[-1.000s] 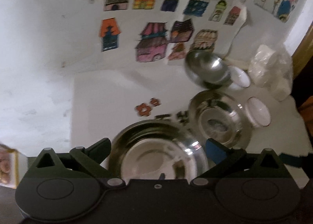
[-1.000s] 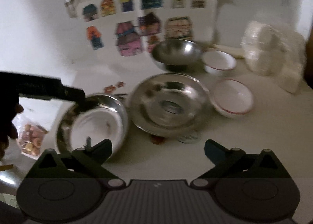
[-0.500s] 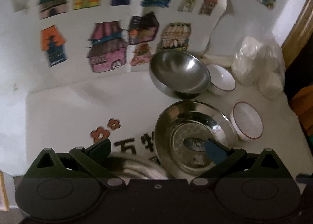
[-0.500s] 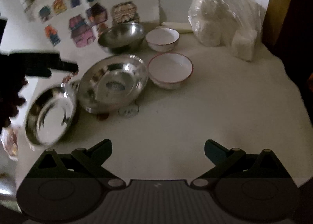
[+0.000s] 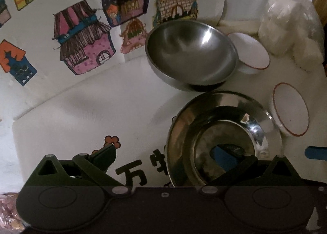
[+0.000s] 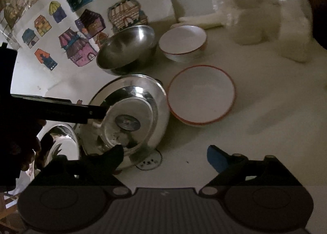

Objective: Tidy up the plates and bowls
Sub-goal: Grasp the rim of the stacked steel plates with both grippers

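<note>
Looking along the left hand-held gripper point(image 5: 165, 152), its fingers stand spread wide, holding nothing. A wide steel plate point(image 5: 223, 138) lies on the tabletop point(image 5: 92, 111) with a smaller steel plate point(image 5: 229, 148) nested in it; the right finger overlaps that nested plate's rim. Behind sits an empty deep steel bowl point(image 5: 191, 53). Two empty white bowls with red rims flank them: the far white bowl point(image 5: 250, 52) and the near white bowl point(image 5: 290, 109). A plastic bag point(image 5: 290, 27) of white lumps rests at the far right; house drawings point(image 5: 83, 38) line the wall.

From the right wrist, the right hand-held gripper point(image 6: 163, 154) is likewise spread and empty, its left finger dark against the plates. The left tool's arm crosses the nested plates, hiding part of their left rim. Another steel dish point(image 6: 61, 144) at lower left is largely cut off and dim.
</note>
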Action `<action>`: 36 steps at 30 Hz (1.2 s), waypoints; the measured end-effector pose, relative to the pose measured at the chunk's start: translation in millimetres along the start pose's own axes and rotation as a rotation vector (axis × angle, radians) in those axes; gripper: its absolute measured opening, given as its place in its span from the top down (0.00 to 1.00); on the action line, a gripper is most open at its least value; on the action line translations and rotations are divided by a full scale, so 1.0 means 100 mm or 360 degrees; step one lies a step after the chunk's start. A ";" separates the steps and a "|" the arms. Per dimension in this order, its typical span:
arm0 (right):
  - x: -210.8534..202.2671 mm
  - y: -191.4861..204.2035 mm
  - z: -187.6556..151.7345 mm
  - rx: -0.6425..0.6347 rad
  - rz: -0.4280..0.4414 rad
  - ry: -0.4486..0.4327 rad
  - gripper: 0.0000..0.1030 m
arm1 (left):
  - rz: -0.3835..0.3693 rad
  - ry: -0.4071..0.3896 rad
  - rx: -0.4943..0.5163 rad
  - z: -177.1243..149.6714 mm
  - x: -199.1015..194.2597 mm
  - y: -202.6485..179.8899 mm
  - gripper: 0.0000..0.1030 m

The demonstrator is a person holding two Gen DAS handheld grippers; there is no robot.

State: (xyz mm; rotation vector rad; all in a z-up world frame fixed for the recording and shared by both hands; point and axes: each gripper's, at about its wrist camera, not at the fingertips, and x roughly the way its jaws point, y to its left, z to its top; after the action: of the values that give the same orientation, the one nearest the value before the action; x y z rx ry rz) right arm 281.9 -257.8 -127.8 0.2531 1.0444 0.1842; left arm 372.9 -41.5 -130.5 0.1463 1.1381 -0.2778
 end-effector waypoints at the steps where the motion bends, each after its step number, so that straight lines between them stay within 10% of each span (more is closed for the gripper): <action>1: 0.02 0.02 0.01 0.0004 0.0006 -0.0002 0.15 | 0.0002 0.0015 0.0010 0.00 0.02 -0.01 0.01; 8: 0.14 0.09 0.06 -0.0013 0.0044 0.0044 0.36 | -0.0019 0.0084 0.0045 0.00 0.10 -0.05 0.09; 18: 0.21 0.13 0.07 -0.0009 0.0090 0.0079 0.72 | -0.0183 0.0077 -0.0107 0.02 0.12 0.06 0.71; 36: -0.01 0.04 0.00 0.0058 0.0093 0.0032 0.78 | -0.0291 0.0023 -0.0260 -0.07 -0.23 0.19 0.80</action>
State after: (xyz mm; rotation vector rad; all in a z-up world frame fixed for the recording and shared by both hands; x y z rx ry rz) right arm 281.5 -254.6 -125.7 0.3157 1.0616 0.2207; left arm 363.2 -18.2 -112.9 -0.1007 1.1854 -0.3444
